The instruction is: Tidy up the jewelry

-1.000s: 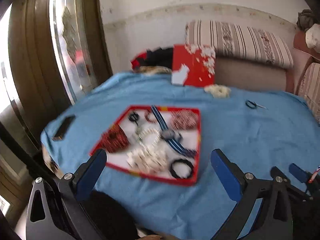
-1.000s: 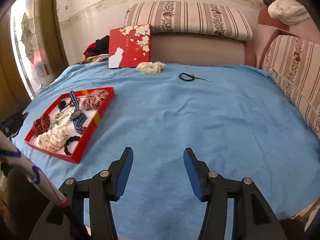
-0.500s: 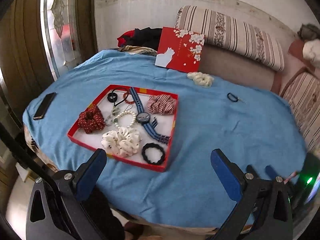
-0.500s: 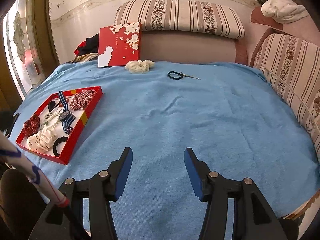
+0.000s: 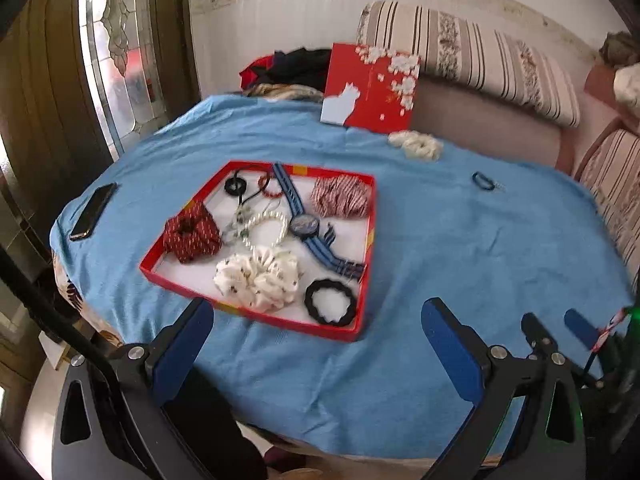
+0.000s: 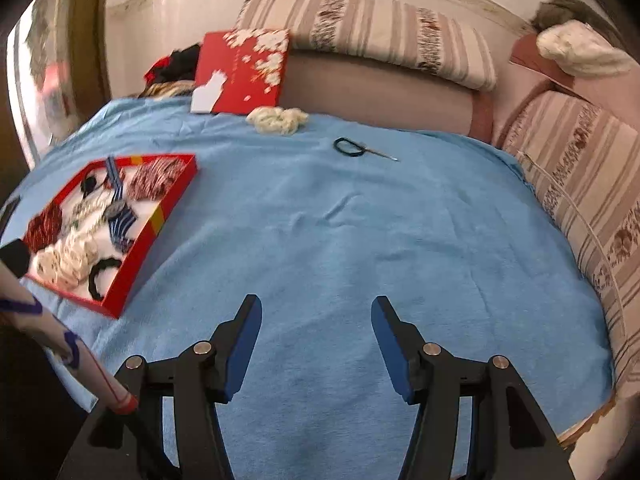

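Tools first: the left tool (image 5: 316,344) hangs with its fingers wide apart and empty over the near edge of the blue-clothed surface (image 5: 460,240), and the right tool (image 6: 316,344) is likewise spread and empty. Just beyond the left one lies the red tray (image 5: 362,280) of jewelry. Nearest in it, the black hair tie (image 5: 330,301) and white scrunchie (image 5: 258,278) look soft and light; pinch a fold. Farther in, the pearl bracelet (image 5: 266,224) seems slippery and the watch (image 5: 305,225) stiffer, best taken by its strap.
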`<state>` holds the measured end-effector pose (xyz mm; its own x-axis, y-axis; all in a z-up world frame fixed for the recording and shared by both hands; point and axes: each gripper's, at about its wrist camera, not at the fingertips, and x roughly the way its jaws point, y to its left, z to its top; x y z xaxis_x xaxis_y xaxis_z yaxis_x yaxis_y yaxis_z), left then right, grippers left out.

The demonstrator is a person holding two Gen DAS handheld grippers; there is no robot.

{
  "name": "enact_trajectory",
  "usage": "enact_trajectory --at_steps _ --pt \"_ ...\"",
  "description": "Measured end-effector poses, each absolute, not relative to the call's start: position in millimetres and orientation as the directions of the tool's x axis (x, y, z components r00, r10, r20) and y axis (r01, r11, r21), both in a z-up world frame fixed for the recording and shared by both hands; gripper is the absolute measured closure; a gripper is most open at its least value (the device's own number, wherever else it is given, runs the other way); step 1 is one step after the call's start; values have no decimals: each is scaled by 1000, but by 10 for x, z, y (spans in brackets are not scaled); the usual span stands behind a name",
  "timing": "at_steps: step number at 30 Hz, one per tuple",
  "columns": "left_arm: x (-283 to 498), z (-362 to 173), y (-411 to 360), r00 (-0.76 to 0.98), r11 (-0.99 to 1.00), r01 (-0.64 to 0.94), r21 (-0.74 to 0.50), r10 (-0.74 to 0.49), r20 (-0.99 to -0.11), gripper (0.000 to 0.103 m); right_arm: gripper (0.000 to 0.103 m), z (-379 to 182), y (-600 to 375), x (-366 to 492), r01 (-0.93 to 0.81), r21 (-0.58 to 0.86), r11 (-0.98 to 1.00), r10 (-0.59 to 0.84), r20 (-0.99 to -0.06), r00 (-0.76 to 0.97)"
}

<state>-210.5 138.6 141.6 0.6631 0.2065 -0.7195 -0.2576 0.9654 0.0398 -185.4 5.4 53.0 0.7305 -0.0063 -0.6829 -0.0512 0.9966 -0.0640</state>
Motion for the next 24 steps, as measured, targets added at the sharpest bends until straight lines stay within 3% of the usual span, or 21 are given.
enact_trajectory --at_steps 9,24 --pt "-2053 1179 1409 613 971 -238 8 157 -774 0 40 545 312 -1834 -99 -153 983 -31 -679 734" --pt "-1985 939 1462 558 972 -233 -27 111 -822 0 39 434 321 -1743 -75 -138 988 -47 -720 692"
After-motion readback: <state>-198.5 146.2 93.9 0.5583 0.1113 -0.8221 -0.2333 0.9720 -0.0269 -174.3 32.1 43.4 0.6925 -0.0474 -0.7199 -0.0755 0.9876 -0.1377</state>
